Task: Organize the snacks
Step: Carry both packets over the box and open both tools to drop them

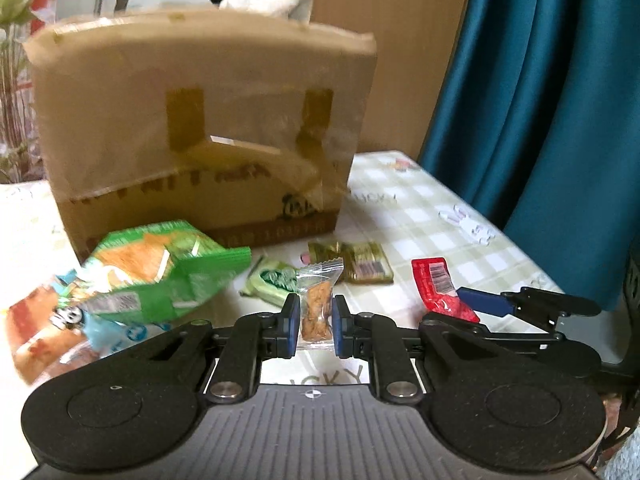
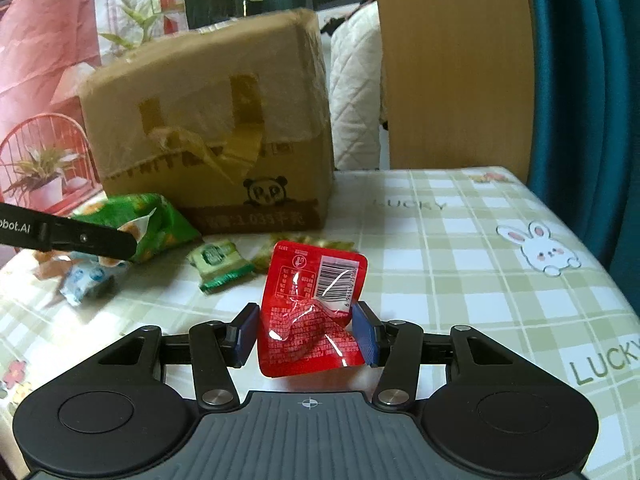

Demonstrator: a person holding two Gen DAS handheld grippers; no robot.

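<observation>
My left gripper [image 1: 316,326] is shut on a small clear packet of brown snack [image 1: 317,312], held above the checked tablecloth. My right gripper [image 2: 306,332] is shut on a crumpled red packet [image 2: 312,312]; the red packet also shows in the left wrist view [image 1: 438,288], with the right gripper's blue finger [image 1: 480,300] beside it. A tall cardboard box [image 1: 200,136] stands behind the snacks, also seen in the right wrist view [image 2: 212,136]. A green chip bag [image 1: 160,272] lies left of the left gripper.
On the table lie a small green wrapped sweet [image 2: 220,264], a gold-green packet [image 1: 360,266], and blue and orange packets [image 1: 60,332] at the left. A teal curtain [image 1: 552,100] and a wooden board [image 2: 452,60] stand past the table's right edge.
</observation>
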